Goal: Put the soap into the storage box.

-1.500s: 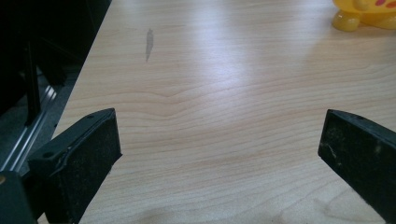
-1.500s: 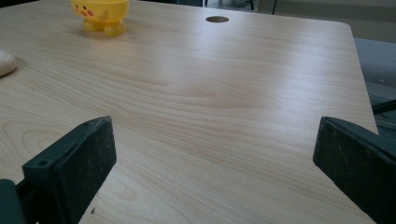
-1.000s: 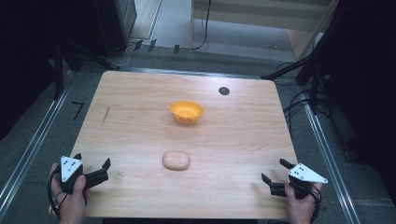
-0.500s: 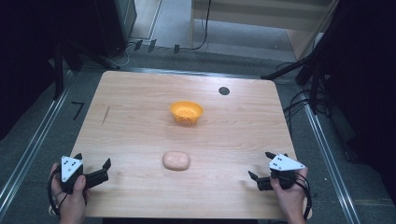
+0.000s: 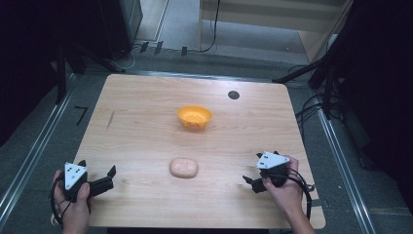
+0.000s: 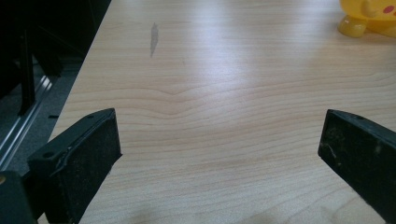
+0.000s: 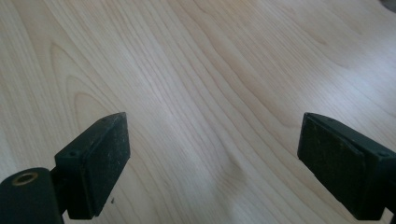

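Note:
A small orange bowl (image 5: 194,117) stands upright near the middle of the wooden table (image 5: 146,97). A beige bun-like lump (image 5: 183,167) lies in front of it. My left gripper (image 5: 108,178) rests at the front left, open, pointing right toward the lump, with bare wood between its jaws (image 6: 219,135). The bowl (image 6: 369,18) peeks in at the top right of the left gripper view. My right gripper (image 5: 249,184) is at the front right, a hand's width from the lump. Its jaws have just been closing a little but stand open over bare wood (image 7: 212,140).
A black round grommet (image 5: 233,95) sits near the table's back edge. A dark streak (image 5: 111,119) marks the wood at left. Metal floor rails (image 5: 34,151) run along both sides, and cables (image 5: 311,109) lie on the floor at right.
My right gripper has moved left along the front of the table toward the beige lump. The left gripper, the bowl and the lump have kept still.

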The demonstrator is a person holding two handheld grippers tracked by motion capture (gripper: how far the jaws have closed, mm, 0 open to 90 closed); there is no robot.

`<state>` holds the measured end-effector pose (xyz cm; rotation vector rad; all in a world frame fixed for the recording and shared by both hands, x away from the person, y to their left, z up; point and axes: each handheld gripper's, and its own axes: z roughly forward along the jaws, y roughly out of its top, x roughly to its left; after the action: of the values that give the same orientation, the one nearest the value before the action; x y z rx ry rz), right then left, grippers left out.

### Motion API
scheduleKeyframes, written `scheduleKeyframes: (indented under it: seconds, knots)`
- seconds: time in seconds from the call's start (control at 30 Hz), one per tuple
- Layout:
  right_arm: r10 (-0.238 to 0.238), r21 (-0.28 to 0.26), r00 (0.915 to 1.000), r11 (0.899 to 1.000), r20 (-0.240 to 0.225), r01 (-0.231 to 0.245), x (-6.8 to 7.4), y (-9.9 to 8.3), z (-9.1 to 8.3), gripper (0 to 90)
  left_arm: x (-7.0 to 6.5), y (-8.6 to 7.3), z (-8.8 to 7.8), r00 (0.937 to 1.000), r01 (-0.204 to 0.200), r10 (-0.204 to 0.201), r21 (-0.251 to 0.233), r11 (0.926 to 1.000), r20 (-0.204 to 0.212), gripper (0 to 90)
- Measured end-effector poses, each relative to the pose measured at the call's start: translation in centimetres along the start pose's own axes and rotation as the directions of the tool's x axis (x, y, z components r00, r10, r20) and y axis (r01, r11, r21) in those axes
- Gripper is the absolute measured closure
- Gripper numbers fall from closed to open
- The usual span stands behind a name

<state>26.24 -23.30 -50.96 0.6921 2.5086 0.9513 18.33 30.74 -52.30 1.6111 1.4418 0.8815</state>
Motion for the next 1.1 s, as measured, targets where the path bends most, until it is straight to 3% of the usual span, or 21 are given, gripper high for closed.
scheduleKeyframes:
  seconds: [0.1, 0.23, 0.33, 0.6, 1.1]
  knots:
    - [-0.009, 0.021, 0.9991, 1.000, -0.041, 0.010, -0.1, 0.8, 0.5, 10.2, -0.1, 0.0, 0.0, 1.0000, -0.005, 0.005, 0.002, 1.0000, 0.001, 0.0]
    - [-0.056, 0.050, 0.9969, 0.997, -0.056, 0.058, 0.1, 1.9, 1.4, 12.0, -0.1, 0.0, 0.0, 1.0000, -0.004, 0.004, 0.001, 1.0000, 0.001, 0.0]
    - [-0.065, 0.058, 0.9956, 0.996, -0.066, 0.069, 0.4, 2.4, 1.8, 12.9, 0.0, 0.0, 0.0, 1.0000, -0.002, 0.002, 0.002, 1.0000, 0.003, 0.0]
    - [-0.132, 0.065, 0.9830, 0.988, -0.127, 0.141, 1.7, 4.9, 3.7, 13.4, 0.0, 0.0, 0.0, 1.0000, -0.003, 0.003, 0.005, 1.0000, 0.007, 0.0]
    - [-0.165, 0.060, 0.9633, 0.982, -0.212, 0.181, 3.1, 7.7, 6.5, 13.6, 0.0, 0.0, 0.0, 0.9999, -0.007, 0.006, 0.009, 0.9999, 0.012, 0.0]
